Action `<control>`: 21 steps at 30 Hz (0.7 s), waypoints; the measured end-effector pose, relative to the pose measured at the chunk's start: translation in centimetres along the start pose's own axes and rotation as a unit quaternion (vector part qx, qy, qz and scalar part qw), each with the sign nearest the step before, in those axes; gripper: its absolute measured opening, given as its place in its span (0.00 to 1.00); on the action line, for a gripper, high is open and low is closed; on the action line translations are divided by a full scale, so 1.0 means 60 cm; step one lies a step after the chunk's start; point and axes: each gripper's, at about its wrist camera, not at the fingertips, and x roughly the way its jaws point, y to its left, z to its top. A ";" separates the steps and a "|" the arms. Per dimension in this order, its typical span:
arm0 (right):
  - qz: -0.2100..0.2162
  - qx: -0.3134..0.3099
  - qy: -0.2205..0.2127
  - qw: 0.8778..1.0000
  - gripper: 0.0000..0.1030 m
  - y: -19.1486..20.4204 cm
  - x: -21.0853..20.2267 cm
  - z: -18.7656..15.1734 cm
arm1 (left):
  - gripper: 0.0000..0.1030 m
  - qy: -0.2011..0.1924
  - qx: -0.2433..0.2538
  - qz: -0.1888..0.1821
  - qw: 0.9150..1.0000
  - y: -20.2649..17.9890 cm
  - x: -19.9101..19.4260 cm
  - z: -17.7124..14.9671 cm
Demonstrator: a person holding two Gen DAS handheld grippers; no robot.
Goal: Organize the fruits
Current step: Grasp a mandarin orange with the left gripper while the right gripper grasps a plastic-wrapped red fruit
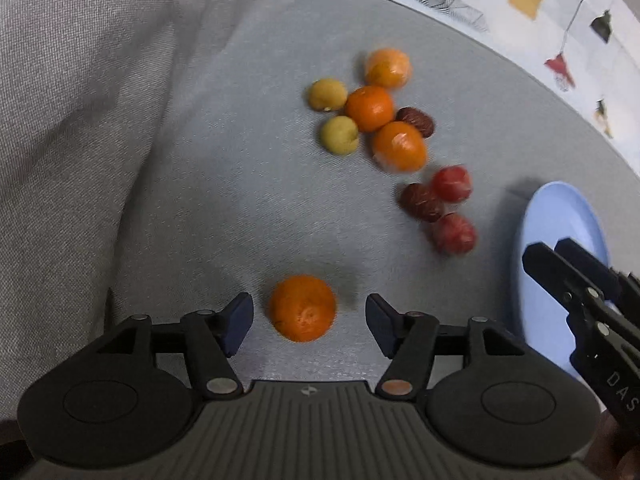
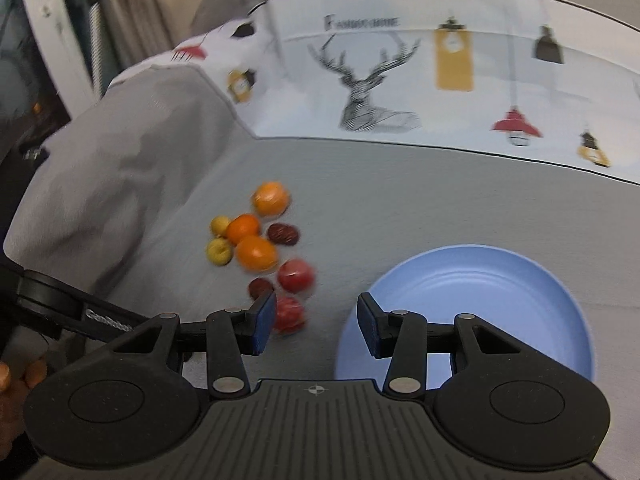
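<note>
A lone orange lies on the grey tabletop between the fingers of my left gripper. The jaws are open, with a gap on each side of the fruit. Farther off sits a cluster: three oranges, two yellow fruits, two brown dates and two red fruits. A light blue plate is at the right with nothing on it. My right gripper hangs open at the plate's left rim, holding nothing. A red fruit lies just beyond its left finger.
A crumpled grey cloth rises along the left side of the tabletop. A white cloth printed with a deer and lamps borders the far edge. A person's hand shows at the lower left of the right wrist view.
</note>
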 end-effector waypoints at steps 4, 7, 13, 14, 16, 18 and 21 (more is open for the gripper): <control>0.000 -0.049 0.017 0.999 0.47 0.028 0.029 0.002 | 0.38 -0.017 0.001 0.016 1.000 0.004 0.000 -0.005; -0.003 -0.080 0.025 0.996 0.47 0.047 0.049 0.001 | 0.37 -0.041 -0.017 0.024 0.999 0.011 -0.011 0.000; -0.025 -0.121 0.051 0.991 0.47 0.068 0.094 -0.007 | 0.37 -0.063 -0.053 -0.017 0.996 0.030 -0.025 0.003; -0.027 -0.125 0.055 0.990 0.46 0.070 0.099 -0.010 | 0.37 -0.062 -0.052 -0.018 0.997 0.025 -0.024 0.006; -0.036 -0.135 0.063 0.988 0.41 0.074 0.112 -0.015 | 0.37 -0.062 -0.047 -0.021 0.997 0.021 -0.020 0.008; -0.047 -0.146 0.062 0.986 0.30 0.075 0.115 -0.018 | 0.37 -0.062 -0.038 -0.024 0.997 0.012 -0.019 0.010; -0.040 -0.138 0.062 0.988 0.30 0.072 0.110 -0.016 | 0.37 -0.065 -0.026 -0.030 0.997 0.001 -0.008 0.014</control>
